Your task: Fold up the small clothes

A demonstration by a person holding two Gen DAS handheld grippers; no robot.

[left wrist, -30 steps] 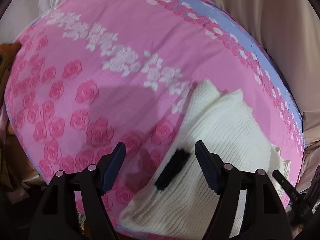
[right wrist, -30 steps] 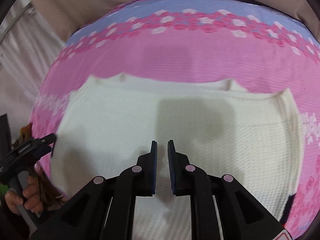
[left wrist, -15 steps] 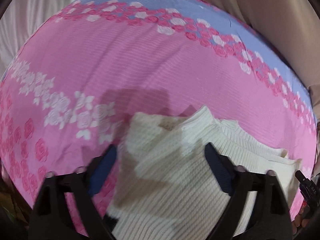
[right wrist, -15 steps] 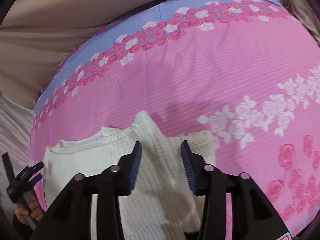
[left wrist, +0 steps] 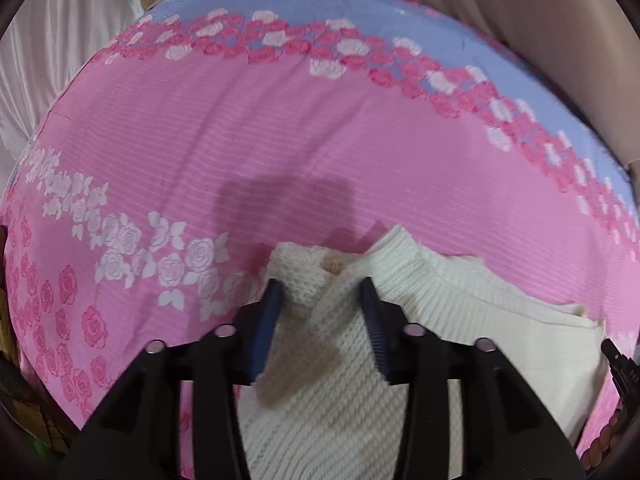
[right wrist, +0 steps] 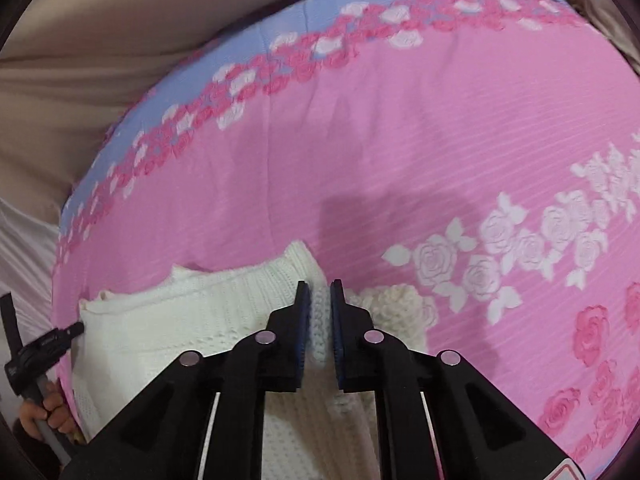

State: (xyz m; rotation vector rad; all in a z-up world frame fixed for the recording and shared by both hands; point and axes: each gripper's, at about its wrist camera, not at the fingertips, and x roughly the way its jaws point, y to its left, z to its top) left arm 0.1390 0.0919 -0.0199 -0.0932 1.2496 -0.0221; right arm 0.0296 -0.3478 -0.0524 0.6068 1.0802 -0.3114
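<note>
A: What worries you here?

B: The right gripper (right wrist: 319, 320) has its fingers nearly together, pinching a narrow ridge of the cream knit sweater (right wrist: 192, 320) near its far edge. That bite is thin (a fold of ribbing, little more), so a quick pull could let the knit slide out, or drag only the top layer and leave the one under it behind.

A: And the left gripper (left wrist: 320, 320)?

B: Fingers partly open, straddling a bunched corner of the sweater without clamping it. If they close as they stand, I judge they could catch the loose open-weave flap instead of the firm ribbed edge, and the fold would come out skewed.

A: Where does the sweater lie?

B: On the pink rose-print bedspread (left wrist: 280, 152), at its near side, with its far corners rumpled.

A: Room to move?

B: Plenty ahead: bare bedspread runs to the blue band (left wrist: 360, 12) along its far edge, and beige cloth (right wrist: 100, 60) lies beyond that. The tight spot is between the grippers, which sit close together, so a careless swing could knock one against the other.
</note>
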